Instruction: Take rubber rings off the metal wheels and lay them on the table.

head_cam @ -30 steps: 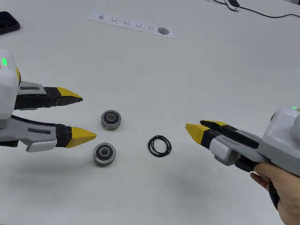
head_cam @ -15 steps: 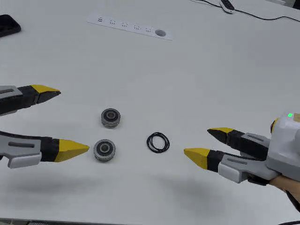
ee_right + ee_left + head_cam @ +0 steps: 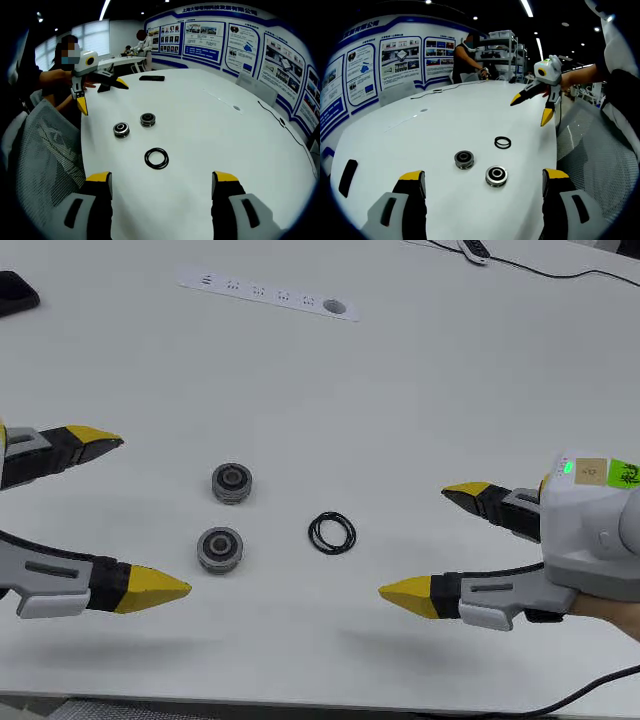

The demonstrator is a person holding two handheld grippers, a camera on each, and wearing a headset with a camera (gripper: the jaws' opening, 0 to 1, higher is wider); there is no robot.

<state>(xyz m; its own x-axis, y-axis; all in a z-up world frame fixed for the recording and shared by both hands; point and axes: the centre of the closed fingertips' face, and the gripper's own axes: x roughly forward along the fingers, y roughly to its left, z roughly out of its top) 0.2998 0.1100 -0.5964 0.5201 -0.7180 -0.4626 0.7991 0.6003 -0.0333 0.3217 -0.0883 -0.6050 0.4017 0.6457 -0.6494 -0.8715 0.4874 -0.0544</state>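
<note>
Rubber rings [image 3: 332,533] lying flat on table [image 3: 400,390], near two metal wheels [image 3: 232,482]. Left gripper [image 3: 154,515] and right gripper [image 3: 413,541] spread wide, holding nothing. Possible trouble: careless low jaw sweep, pushing rings or wheels off place.

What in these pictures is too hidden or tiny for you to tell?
Head view: whether the far wheel and near wheel carry rubber rings; too small.
Head view: how many loose rings are in the pile; they overlap.
Head view: the black object at top left, cut by the edge.
Left gripper view: poster text, blurred.
</note>
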